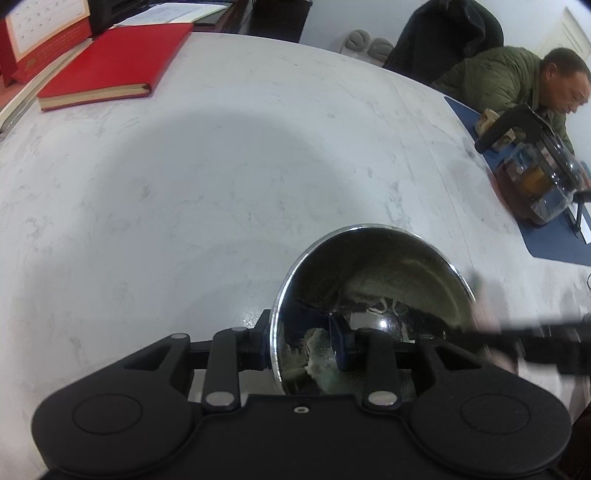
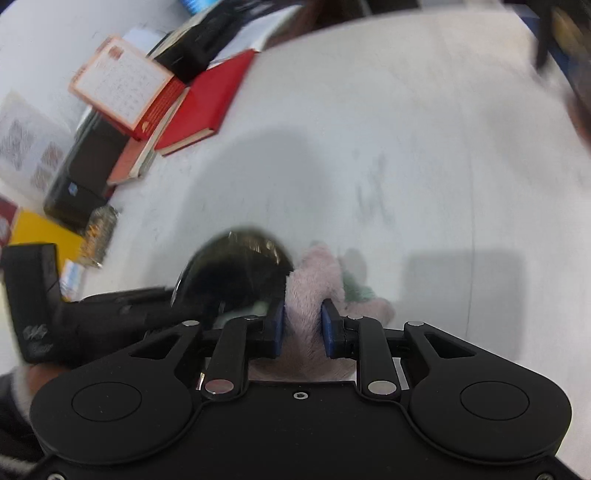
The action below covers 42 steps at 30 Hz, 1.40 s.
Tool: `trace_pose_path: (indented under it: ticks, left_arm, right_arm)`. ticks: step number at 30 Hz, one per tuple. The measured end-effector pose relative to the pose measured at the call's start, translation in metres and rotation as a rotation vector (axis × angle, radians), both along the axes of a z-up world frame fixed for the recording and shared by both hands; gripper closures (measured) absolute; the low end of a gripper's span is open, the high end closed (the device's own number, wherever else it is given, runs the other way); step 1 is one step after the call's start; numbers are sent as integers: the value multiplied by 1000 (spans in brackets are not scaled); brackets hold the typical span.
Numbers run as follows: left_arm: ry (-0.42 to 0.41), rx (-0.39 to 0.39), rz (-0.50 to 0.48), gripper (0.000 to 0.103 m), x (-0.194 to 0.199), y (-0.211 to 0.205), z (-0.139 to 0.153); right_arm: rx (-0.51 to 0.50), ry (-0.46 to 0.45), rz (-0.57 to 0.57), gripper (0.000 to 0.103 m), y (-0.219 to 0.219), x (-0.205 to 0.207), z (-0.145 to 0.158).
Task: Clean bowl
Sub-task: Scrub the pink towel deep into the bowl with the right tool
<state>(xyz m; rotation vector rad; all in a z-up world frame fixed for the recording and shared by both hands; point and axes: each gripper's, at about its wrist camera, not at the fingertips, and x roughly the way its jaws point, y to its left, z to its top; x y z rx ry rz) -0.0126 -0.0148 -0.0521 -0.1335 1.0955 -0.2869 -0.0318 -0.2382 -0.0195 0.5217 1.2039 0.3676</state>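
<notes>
A shiny steel bowl sits tilted on the pale marble table. My left gripper is shut on its near rim, one finger outside the wall and one inside. In the right wrist view the bowl is dark and lies left of a fluffy pink cloth. My right gripper is shut on that cloth, whose bunch rests against the bowl's right rim. In the left wrist view the right gripper is only a dark blur beside the bowl. The left gripper's body shows at the left of the right wrist view.
A red notebook and a desk calendar lie at the far left. A glass teapot stands on a blue mat at the right, where a person in a green jacket leans over the table. Stacked books edge the table.
</notes>
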Motion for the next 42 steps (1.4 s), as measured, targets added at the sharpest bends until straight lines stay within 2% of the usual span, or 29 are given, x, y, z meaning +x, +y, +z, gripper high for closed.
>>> trace_pose_path:
  ticks: [2,6,10,12,17,19,21,26,31,34,35,37,40,42]
  left_arm:
    - [2,-10,19,73,0,2,0]
    - [29,0,32,74,-5,5,1]
    - [74,-14,-7,77,-16,13,4]
    - [64,-6,-8,78,-18,21,10]
    - [50,-2,-38,76,7,29,14]
    - [58,-18,-56,76,14,27,10]
    - [67,-28,-77,85,16,23,7]
    - [97,-34,-118,85,1,18,9]
    - [48,-30,-125,84,9,19,20]
    - [68,-32,-158,82,24,9,7]
    - [75,-29,-167,75,27,6,2]
    - [79,-33,-169,71,28,4,-2]
    - [61,-36,-151,69,24,2,-4]
    - [53,-35,-126,70,21,2,-4]
  right_arm:
    - [18,20,-35,79,1,-8,-2]
    - [-39,-30,-11,83,8,7,-1]
    - [-120,-104,98,86,17,34,5]
    - [-154,-128,152,86,22,43,8]
    - [-254,-168,319,86,39,49,18]
    - [-272,-170,360,86,44,52,18]
    - [-286,-180,392,86,49,55,21]
    - [-300,-215,487,86,65,72,22]
    - [-344,-269,610,86,76,75,27]
    - [-338,-281,645,86,81,77,28]
    - [-337,-286,659,86,82,78,29]
    - [-338,-295,668,84,85,78,30]
    - [-319,-286,632,84,80,78,30]
    - [-276,-260,552,84,67,75,29]
